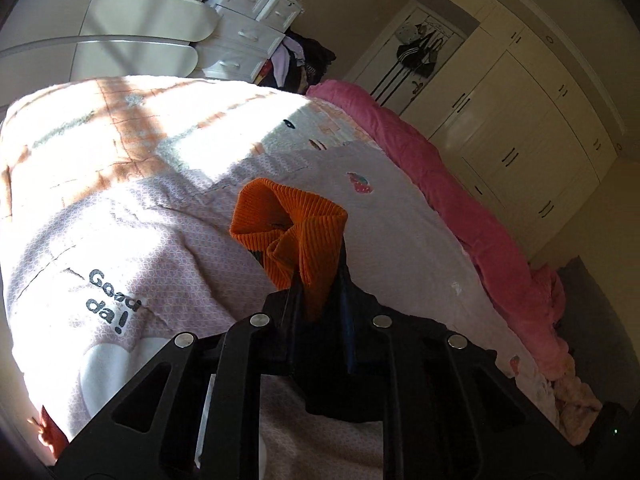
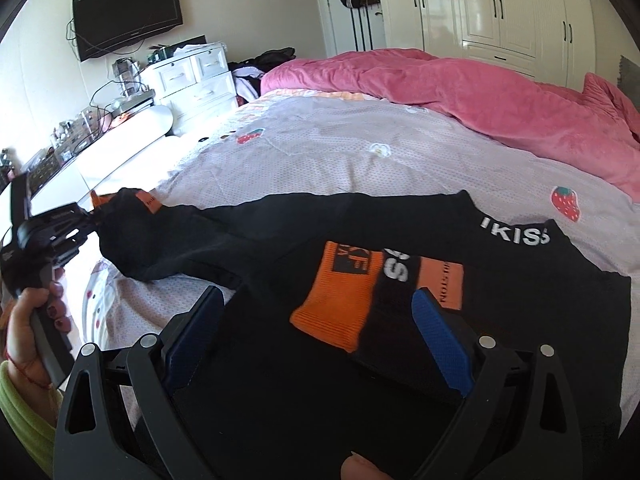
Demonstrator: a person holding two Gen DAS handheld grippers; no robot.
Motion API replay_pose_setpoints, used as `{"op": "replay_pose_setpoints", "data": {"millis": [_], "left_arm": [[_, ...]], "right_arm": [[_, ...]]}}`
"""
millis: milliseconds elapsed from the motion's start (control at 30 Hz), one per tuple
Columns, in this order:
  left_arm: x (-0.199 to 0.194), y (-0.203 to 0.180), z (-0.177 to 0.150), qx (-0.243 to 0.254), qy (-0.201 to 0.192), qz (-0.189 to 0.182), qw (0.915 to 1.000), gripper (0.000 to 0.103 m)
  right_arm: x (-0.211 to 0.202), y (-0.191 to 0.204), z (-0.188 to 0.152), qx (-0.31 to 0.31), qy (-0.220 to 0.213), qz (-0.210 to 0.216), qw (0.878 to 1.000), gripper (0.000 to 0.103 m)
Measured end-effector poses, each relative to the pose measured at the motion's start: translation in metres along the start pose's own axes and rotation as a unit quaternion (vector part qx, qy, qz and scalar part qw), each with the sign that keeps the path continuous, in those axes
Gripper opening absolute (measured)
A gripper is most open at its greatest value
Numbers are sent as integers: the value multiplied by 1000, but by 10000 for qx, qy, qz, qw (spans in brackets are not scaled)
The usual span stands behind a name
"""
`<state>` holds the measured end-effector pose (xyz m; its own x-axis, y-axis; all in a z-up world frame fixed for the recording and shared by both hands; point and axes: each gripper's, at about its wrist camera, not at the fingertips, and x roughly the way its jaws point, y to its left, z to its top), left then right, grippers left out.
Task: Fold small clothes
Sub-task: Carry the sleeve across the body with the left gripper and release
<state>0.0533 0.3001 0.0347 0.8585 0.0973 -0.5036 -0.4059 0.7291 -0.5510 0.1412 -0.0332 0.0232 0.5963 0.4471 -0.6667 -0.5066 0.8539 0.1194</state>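
2 grippers were in my hands. My left gripper [image 1: 316, 276] was pinched tight on the orange ribbed cuff [image 1: 288, 224] of the black sweater [image 2: 400, 240], the cloth bunched between its fingers and raised above the bedspread [image 1: 160, 220]. From the right wrist view that same gripper [image 2: 86, 216] sat at the far left, holding the sleeve [image 2: 152, 236] stretched out sideways, with my left hand [image 2: 32, 332] around its handle.

My right gripper [image 2: 320, 320] stood with its jaws wide apart, gripping nothing, low over the near part of the sweater. The blue pad of 1 finger [image 2: 440, 340] showed beside the other orange cuff [image 2: 340, 292], which lay folded across the body of the garment, next to an orange patch [image 2: 444, 284].

The sweater lay flat on the near side of the bed, white lettering [image 2: 516, 236] on its right. A pink duvet [image 2: 440, 92] was heaped along the far side, with white wardrobes [image 2: 500, 8] behind it and a white dresser [image 2: 196, 80] at far left.
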Motion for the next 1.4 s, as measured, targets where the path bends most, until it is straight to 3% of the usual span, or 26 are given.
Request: {"op": "replay_pose_setpoints", "data": {"millis": [333,600,933,1100,1267,1400], "left_arm": [[-37,-111,-35,1033,115,-989,9897,9],[-29,-168,-75,1713,457,-1334,9751,9],[6,-220,-142,2549,1260,-1659,9443,4],[9,-223,-162,2662,1654,-1809,9322,12],[0,-219,-161,2705,1676,-1811,9306,31],[1,-204,-152,2731,1519,-1344,9404,38]], "right_arm": [[-27,-59,-13,544,-147,-355,9978,94],[-54,-106,-20,988,-367,-564,9928,94],[-79,-155,-32,1489,-521,-863,9837,94],[-84,-165,-37,1592,-517,-904,9817,94],[-80,-160,-38,1615,-443,-775,9828,94],[-67,-144,-37,1436,-205,-472,9883,94]]}}
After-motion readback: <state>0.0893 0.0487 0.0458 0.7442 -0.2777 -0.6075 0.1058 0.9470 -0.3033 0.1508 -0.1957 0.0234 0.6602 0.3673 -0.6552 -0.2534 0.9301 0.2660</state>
